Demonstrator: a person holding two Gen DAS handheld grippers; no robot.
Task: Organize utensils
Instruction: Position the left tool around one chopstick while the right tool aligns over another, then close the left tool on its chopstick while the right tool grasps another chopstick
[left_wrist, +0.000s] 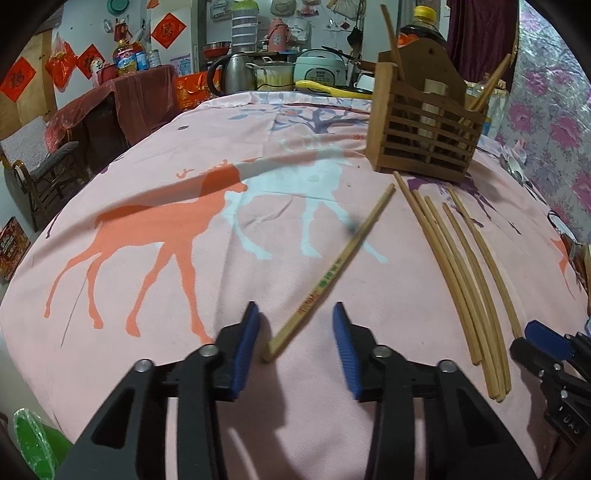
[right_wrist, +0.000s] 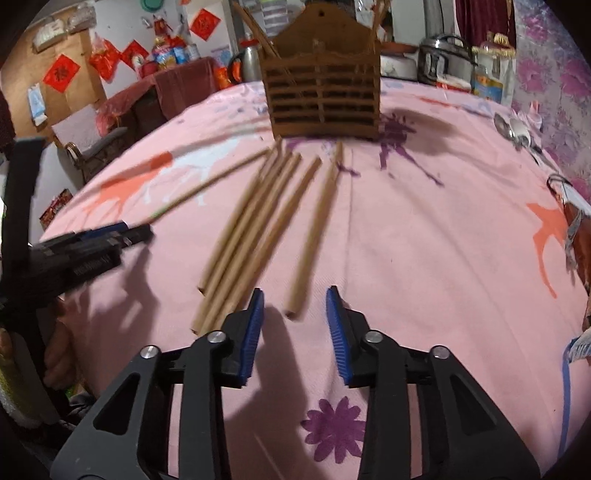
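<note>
Left tool (left_wrist: 296, 343): jaws apart, nothing held; they straddle the near end of a lone chopstick (left_wrist: 330, 271) lying slantwise on the pink cloth (left_wrist: 147, 177).
Right tool (right_wrist: 294, 330): jaws apart, empty; the near end of the rightmost stick (right_wrist: 314, 240) lies just ahead, between the blue pads (right_wrist: 253, 332).
Sticks: a loose row (right_wrist: 255, 229) lies just left of that stick, roughly parallel, far ends pointing at the holder; the printed lone chopstick lies apart, further left.
Holder (right_wrist: 321, 98): slatted wooden box standing upright at the far side of the worktop; a few sticks already lean in it.
Spoons (right_wrist: 515, 129): near the right edge, well apart from both tools.
Handling: the sticks look light, stiff and thin, so little grip force seems needed; smooth round shafts may roll or twist between the pads.
Where to hold: likely the thicker near end, a little in from the tip, pads square across the shaft, so the far end can be tipped into the holder.
Risk: closing on the row could catch two sticks at once.
</note>
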